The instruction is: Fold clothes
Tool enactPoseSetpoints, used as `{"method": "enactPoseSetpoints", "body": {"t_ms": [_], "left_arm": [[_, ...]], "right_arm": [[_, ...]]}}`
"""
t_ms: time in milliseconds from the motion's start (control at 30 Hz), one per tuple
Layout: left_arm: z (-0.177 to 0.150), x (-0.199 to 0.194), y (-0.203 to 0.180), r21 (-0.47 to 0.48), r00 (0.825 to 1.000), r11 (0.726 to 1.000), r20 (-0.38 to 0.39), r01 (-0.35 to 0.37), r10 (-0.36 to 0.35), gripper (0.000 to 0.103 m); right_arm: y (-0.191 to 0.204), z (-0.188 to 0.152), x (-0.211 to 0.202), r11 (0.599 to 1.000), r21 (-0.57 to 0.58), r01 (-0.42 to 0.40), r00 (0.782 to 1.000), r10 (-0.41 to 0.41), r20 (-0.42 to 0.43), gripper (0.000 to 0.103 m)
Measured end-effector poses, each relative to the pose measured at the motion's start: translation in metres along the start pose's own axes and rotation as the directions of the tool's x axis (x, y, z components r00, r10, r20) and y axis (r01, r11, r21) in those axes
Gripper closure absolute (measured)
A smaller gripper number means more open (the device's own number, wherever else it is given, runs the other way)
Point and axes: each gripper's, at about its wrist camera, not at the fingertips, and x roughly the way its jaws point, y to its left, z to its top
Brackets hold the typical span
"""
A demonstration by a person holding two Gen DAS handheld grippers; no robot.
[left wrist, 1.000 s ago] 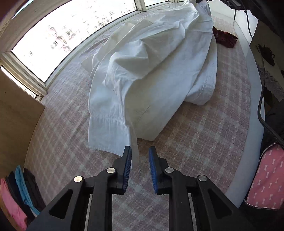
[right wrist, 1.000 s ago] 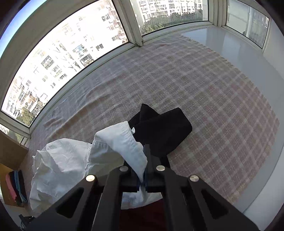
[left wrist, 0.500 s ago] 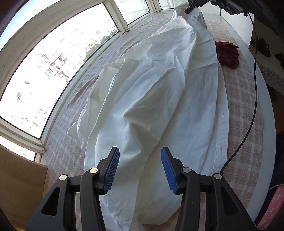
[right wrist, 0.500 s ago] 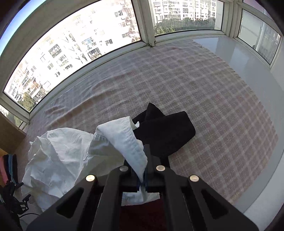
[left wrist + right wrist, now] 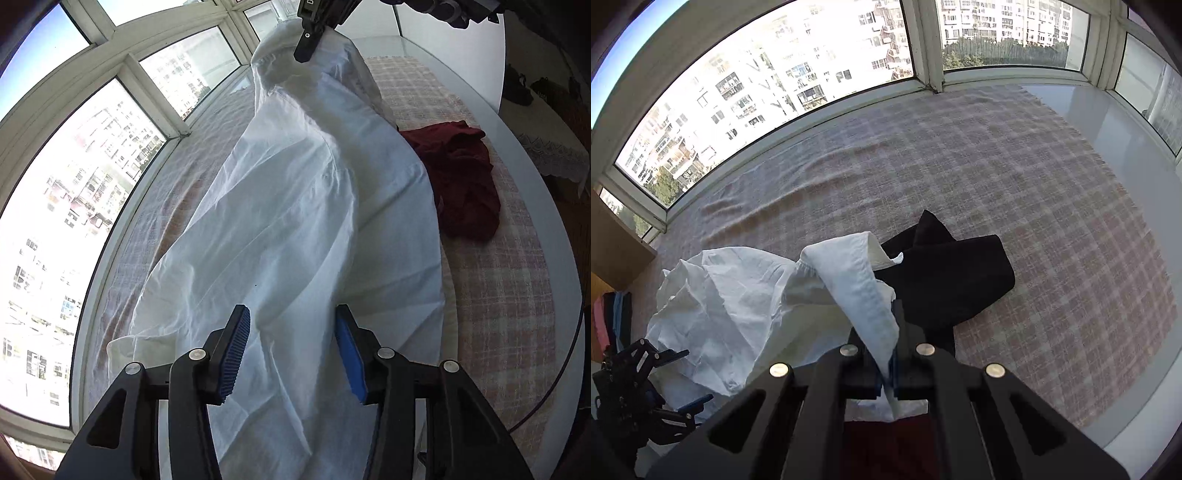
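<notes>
The white shirt [image 5: 295, 206] occupied the centre of the left wrist view. It was stretched from the upper middle of the frame, where it was lifted, down to the lower middle, where it draped between and beneath the left hand-held gripper [image 5: 291, 354]. In the right wrist view the same white shirt [image 5: 746, 310] appeared bunched and wrinkled in the lower left of the frame, with a hemmed edge rising to the centre.

The right hand-held gripper [image 5: 888, 373] was pressed together on that hemmed edge, pinching the fabric between its blue pads. In the left wrist view the right hand-held gripper [image 5: 308, 40] showed at the top of the frame, holding up the far end of the shirt.

The left hand-held gripper was spread wide. Its blue pads [image 5: 236, 354] stood on either side of a shirt fold. Whether the pads touched the fabric could not be determined.

A dark red garment [image 5: 465, 184] lay crumpled just beside the shirt, at the right of the left wrist view. A black garment [image 5: 953, 280] lay at the centre of the right wrist view, partly covered by the raised shirt edge.

All garments rested on a pink checked cloth [image 5: 1015, 177] spread over a white worktop [image 5: 1108, 122]. Large windows [image 5: 775, 81] bordered the worktop along the upper part of both views. Coloured folded items [image 5: 613, 314] showed at the left edge of the right wrist view.
</notes>
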Motion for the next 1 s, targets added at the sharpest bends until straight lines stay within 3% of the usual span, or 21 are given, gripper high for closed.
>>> {"method": "enactPoseSetpoints", "body": {"t_ms": [33, 233, 300, 367, 467, 533, 633, 800, 900, 1000], "left_arm": [[0.0, 0.001, 0.002, -0.014, 1.0, 1.0, -0.009, 0.017, -0.017, 0.102], [0.001, -0.038, 0.001, -0.052, 0.996, 0.996, 0.058, 0.068, -0.065, 0.102], [0.004, -0.055, -0.011, -0.042, 0.991, 0.995, 0.095, 0.094, -0.09, 0.101], [0.003, -0.061, -0.023, -0.022, 0.988, 0.993, 0.105, 0.118, -0.116, 0.093], [-0.002, -0.039, -0.043, -0.002, 0.988, 0.989, 0.049, 0.146, -0.146, 0.09], [-0.003, -0.026, -0.057, 0.007, 0.987, 0.987, 0.019, 0.158, -0.158, 0.082], [-0.007, -0.032, -0.06, 0.002, 0.995, 0.996, 0.047, 0.086, -0.086, 0.068], [-0.007, -0.038, -0.036, -0.019, 0.996, 0.998, 0.071, -0.053, 0.055, 0.053], [-0.009, -0.027, -0.032, 0.016, 0.998, 0.998, 0.002, -0.06, 0.06, 0.054], [-0.014, -0.033, -0.037, 0.053, 0.999, 0.998, 0.012, -0.041, 0.04, 0.051]], "right_arm": [[0.001, 0.001, 0.0, 1.0, -0.007, 0.0, 1.0, 0.0, 0.0, 0.1], [0.0, 0.004, 0.001, 0.999, -0.036, -0.012, 1.0, 0.012, 0.001, 0.1], [-0.002, 0.006, 0.001, 0.999, -0.038, -0.016, 1.0, 0.017, 0.004, 0.1], [-0.006, 0.006, 0.001, 0.999, -0.032, -0.023, 1.0, 0.023, 0.004, 0.1], [-0.011, 0.007, 0.002, 0.999, -0.024, -0.033, 0.999, 0.033, 0.004, 0.1], [-0.014, 0.008, 0.002, 0.999, -0.019, -0.04, 0.999, 0.04, 0.005, 0.1], [-0.018, 0.008, 0.003, 0.999, -0.016, -0.048, 0.999, 0.048, 0.003, 0.1], [-0.019, 0.008, 0.005, 0.998, -0.023, -0.051, 0.999, 0.051, -0.005, 0.1], [-0.016, 0.009, 0.004, 0.998, -0.033, -0.054, 0.998, 0.054, -0.009, 0.1], [-0.013, 0.009, 0.003, 0.998, -0.043, -0.056, 0.998, 0.055, -0.015, 0.1]]}}
